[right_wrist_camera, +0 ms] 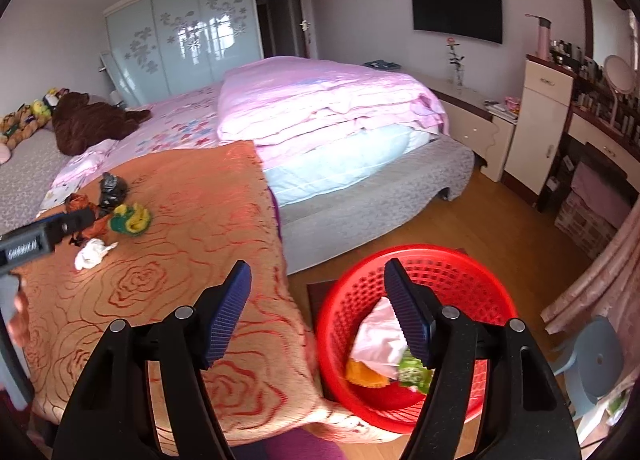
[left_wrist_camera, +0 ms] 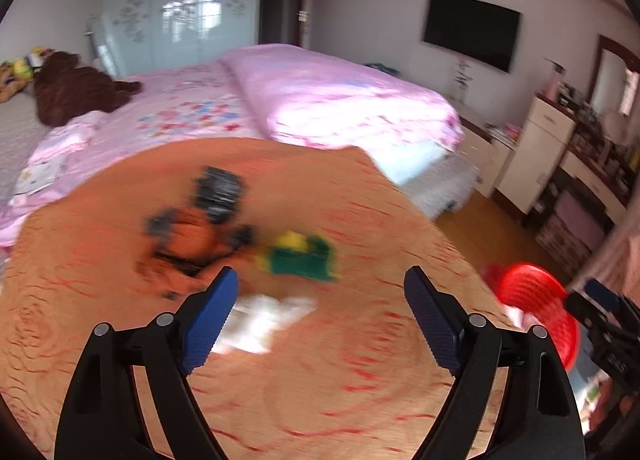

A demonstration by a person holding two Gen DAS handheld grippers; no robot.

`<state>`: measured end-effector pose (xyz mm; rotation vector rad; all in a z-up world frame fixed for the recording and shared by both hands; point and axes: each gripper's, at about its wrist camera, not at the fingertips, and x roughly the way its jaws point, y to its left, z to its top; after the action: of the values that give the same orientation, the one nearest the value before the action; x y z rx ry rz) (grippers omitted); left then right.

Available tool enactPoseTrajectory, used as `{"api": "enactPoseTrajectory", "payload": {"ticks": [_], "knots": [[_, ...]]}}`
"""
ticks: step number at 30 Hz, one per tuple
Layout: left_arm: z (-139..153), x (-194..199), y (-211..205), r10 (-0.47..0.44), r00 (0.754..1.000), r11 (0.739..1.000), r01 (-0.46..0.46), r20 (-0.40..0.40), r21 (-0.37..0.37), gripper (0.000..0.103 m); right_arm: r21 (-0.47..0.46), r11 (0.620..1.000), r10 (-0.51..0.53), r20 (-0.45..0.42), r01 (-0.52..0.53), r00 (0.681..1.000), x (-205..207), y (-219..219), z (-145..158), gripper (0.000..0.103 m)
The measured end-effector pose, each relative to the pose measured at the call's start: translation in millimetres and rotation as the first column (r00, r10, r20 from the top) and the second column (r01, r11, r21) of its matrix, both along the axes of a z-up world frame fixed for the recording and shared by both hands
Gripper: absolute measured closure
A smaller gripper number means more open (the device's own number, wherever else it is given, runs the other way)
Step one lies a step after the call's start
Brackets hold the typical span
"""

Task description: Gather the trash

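Observation:
Trash lies on an orange rose-patterned cloth (right_wrist_camera: 180,260): a white crumpled tissue (left_wrist_camera: 260,320) (right_wrist_camera: 93,254), a green and yellow wrapper (left_wrist_camera: 300,256) (right_wrist_camera: 130,219), an orange wrapper (left_wrist_camera: 188,244) (right_wrist_camera: 82,204) and a black wrapper (left_wrist_camera: 218,190) (right_wrist_camera: 112,188). My left gripper (left_wrist_camera: 320,300) is open and empty just above the tissue; the left wrist view is blurred. My right gripper (right_wrist_camera: 318,300) is open and empty over the edge of the cloth beside a red basket (right_wrist_camera: 452,260) (left_wrist_camera: 532,308) on the floor. The basket holds pink, orange and green trash (right_wrist_camera: 376,344).
A bed with a pink quilt (right_wrist_camera: 320,100) stands behind the cloth. A brown plush toy (right_wrist_camera: 88,120) lies at the left. A dresser (right_wrist_camera: 540,120) and a blue stool (right_wrist_camera: 596,364) stand at the right, on the wooden floor (right_wrist_camera: 500,228).

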<state>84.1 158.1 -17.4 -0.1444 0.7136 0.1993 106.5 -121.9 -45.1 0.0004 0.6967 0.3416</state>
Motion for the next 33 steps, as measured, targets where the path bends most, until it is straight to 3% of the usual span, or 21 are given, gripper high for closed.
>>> {"api": "enactPoseTrajectory", "payload": {"ticks": [5, 9, 15, 22, 23, 25, 33], "knots": [[11.8, 7.0, 53.1, 0.13, 0.991, 0.992, -0.13, 0.022, 0.005, 0.02, 0.004, 0.999, 0.036, 0.002, -0.036, 0.999, -1.5, 16.9, 1.7, 0.036], [6.4, 19.6, 84.4, 0.193, 0.981, 0.981, -0.193, -0.009, 0.003, 0.02, 0.008, 0.998, 0.056, 0.003, -0.056, 0.998, -2.9, 23.7, 4.2, 0.035], [-12.4, 36.0, 101.8, 0.196, 0.977, 0.979, -0.2, -0.081, -0.05, 0.02, 0.013, 0.998, 0.061, -0.011, -0.061, 0.998, -1.9, 27.1, 2.2, 0.034], [-31.2, 45.0, 103.8, 0.172, 0.978, 0.984, -0.177, -0.118, -0.033, 0.02, 0.014, 0.998, 0.065, -0.015, -0.064, 0.998, -3.2, 29.2, 1.5, 0.034], [-32.4, 44.2, 103.4, 0.17, 0.979, 0.985, -0.173, -0.116, -0.022, 0.021, 0.013, 0.998, 0.065, -0.016, -0.065, 0.998, -3.3, 29.5, 1.4, 0.034], [-35.9, 43.8, 104.0, 0.169, 0.978, 0.985, -0.17, -0.122, -0.002, 0.04, 0.013, 0.998, 0.066, -0.015, -0.066, 0.998, -3.7, 30.0, 1.4, 0.034], [-32.1, 26.1, 102.1, 0.154, 0.984, 0.988, -0.152, -0.087, 0.023, 0.051, 0.006, 0.995, 0.102, -0.022, -0.101, 0.995, -7.5, 42.6, -0.8, 0.034]]}}
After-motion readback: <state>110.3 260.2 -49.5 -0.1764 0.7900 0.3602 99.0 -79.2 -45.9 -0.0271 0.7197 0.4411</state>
